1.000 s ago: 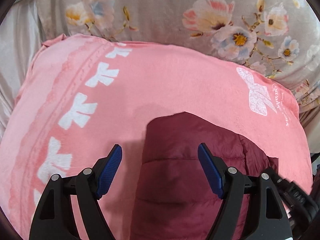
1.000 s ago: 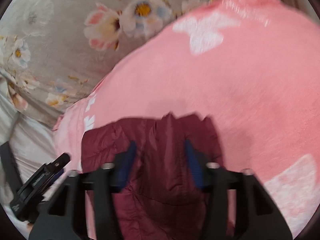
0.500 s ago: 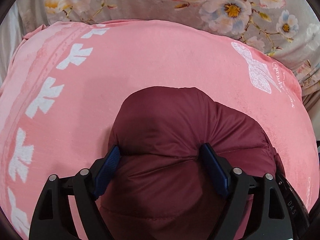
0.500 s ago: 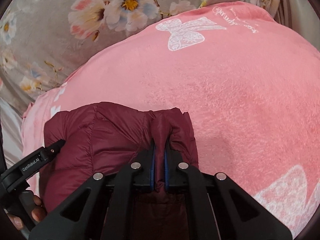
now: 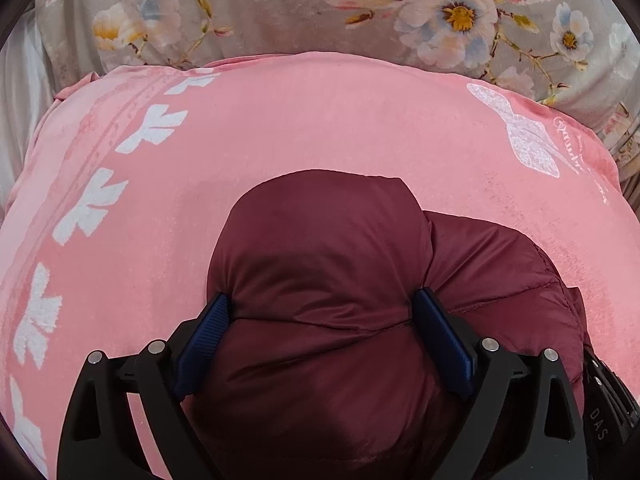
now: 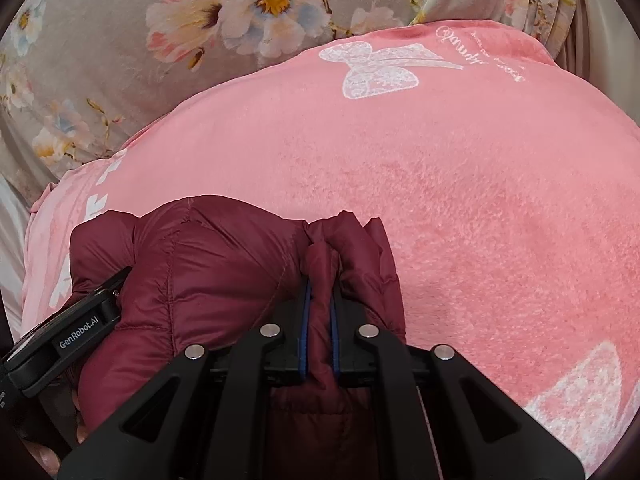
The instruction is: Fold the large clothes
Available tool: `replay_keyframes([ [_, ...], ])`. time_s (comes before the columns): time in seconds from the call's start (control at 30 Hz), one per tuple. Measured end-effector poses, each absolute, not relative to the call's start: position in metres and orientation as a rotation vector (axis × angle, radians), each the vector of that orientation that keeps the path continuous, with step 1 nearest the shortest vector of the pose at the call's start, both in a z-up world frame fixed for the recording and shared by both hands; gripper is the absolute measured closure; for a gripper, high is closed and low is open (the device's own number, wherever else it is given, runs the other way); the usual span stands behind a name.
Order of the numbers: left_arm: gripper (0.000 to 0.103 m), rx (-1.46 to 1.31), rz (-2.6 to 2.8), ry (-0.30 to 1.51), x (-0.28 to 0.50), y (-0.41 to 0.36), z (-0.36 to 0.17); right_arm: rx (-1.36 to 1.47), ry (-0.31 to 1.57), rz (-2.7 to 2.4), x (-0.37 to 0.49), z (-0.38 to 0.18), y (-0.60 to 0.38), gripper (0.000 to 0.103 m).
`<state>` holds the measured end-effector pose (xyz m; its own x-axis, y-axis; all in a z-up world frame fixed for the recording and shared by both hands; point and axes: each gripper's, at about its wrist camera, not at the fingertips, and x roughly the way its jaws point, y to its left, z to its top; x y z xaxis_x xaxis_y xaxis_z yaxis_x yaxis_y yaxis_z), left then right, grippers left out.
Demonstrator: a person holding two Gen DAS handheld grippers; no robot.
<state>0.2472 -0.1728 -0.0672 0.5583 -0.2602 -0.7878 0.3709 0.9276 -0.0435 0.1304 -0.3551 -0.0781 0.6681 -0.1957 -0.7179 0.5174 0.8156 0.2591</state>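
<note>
A maroon puffer jacket [image 5: 320,240] lies bunched on a pink blanket [image 5: 320,120] with white bow prints. My left gripper [image 5: 322,298] stands wide and its jaws are opening. It straddles a puffy fold of the jacket that bulges up between the blue pads [image 5: 440,340] and touches both. In the right wrist view, my right gripper [image 6: 320,280] is shut on a narrow ridge of the jacket [image 6: 208,272] at its right edge. The left gripper's black body [image 6: 80,328] shows at the lower left of that view, against the jacket.
The pink blanket [image 6: 480,200] spreads wide beyond the jacket to the right and far side. A grey floral bedsheet [image 5: 280,0] lies behind it. White fabric [image 5: 20,80] shows at the far left edge.
My left gripper has sunk onto the jacket, which now fills its wider jaws. My right gripper has gone from open around a jacket ridge to shut on it.
</note>
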Motion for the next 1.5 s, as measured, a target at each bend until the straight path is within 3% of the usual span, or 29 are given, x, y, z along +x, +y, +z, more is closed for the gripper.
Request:
replay_keyframes([
  [0.97, 0.007, 0.117, -0.392, 0.944, 0.250, -0.166, -0.071, 0.533, 0.726, -0.351, 0.126, -0.079, -0.364, 0.095],
  [1.0, 0.007, 0.098, -0.420, 0.980, 0.250, -0.157, -0.067, 0.532, 0.734, -0.335, 0.119, -0.075, -0.365, 0.092],
  [1.07, 0.008, 0.040, -0.467, 1.023, 0.244, -0.136, -0.058, 0.532, 0.726, -0.313, 0.101, -0.067, -0.366, 0.071],
  [1.1, 0.009, 0.008, -0.500, 1.035, 0.239, -0.123, -0.052, 0.552, 0.725, -0.312, 0.086, -0.064, -0.367, 0.059],
  [1.13, 0.009, -0.011, -0.522, 1.045, 0.235, -0.114, -0.049, 0.566, 0.728, -0.311, 0.075, -0.064, -0.368, 0.036],
  [1.5, 0.010, -0.116, -0.659, 1.193, 0.187, -0.063, -0.074, 0.826, 0.756, -0.057, 0.023, -0.098, -0.365, 0.029],
])
